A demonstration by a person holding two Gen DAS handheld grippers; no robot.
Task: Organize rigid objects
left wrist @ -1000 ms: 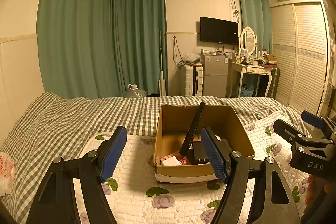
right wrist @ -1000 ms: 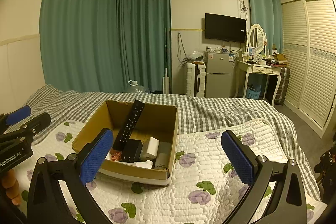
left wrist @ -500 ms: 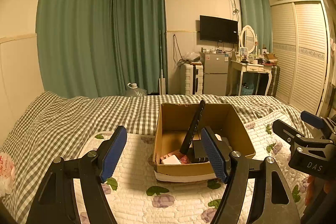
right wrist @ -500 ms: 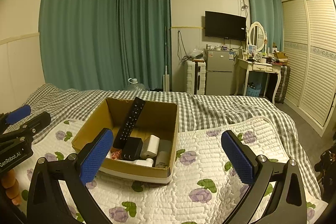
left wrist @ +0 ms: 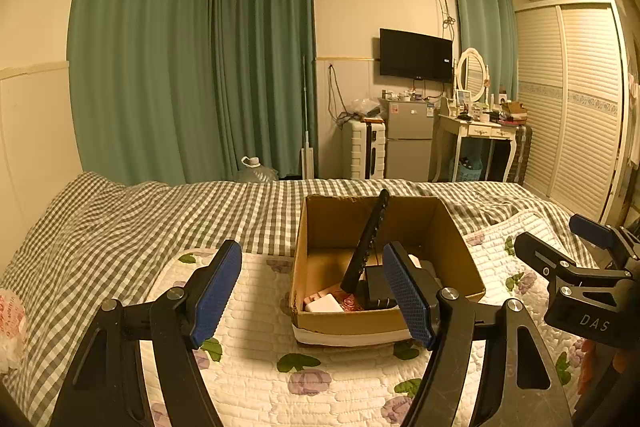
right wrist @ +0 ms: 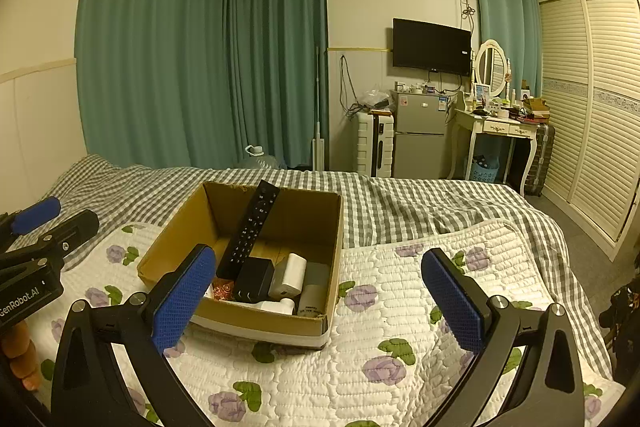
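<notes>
Both tools hover above the bed, each with its blue pads spread wide and nothing between them. The left tool (left wrist: 312, 291) hangs over the white quilt (left wrist: 256, 379) with the purple flowers; its right-hand pad overlaps the near corner of the cardboard box (left wrist: 460, 251) in the left wrist view, but whether it touches the box cannot be told. The right tool (right wrist: 320, 291) sits off to the other side, and the box (right wrist: 168, 247) lies ahead of its left-hand pad, while its right-hand pad stands over bare quilt (right wrist: 400, 299).

The box rests on the quilt, just ahead of both tools and between them. Inside it a long black remote control (right wrist: 250, 227) leans tilted, its top end resting on the far wall and poking above the rim. At its foot sits a black block-shaped charger (right wrist: 254, 279), and beside that, toward the right tool, a white plug adapter (right wrist: 290, 273) and a grey cylinder-like item (right wrist: 314, 291). A flat white item (left wrist: 324, 303) lies at the near left corner of the box floor, next to something small and reddish (left wrist: 350, 303).

Beyond the box the green-and-white checked bedspread (left wrist: 140, 219) stretches away from the tools.
</notes>
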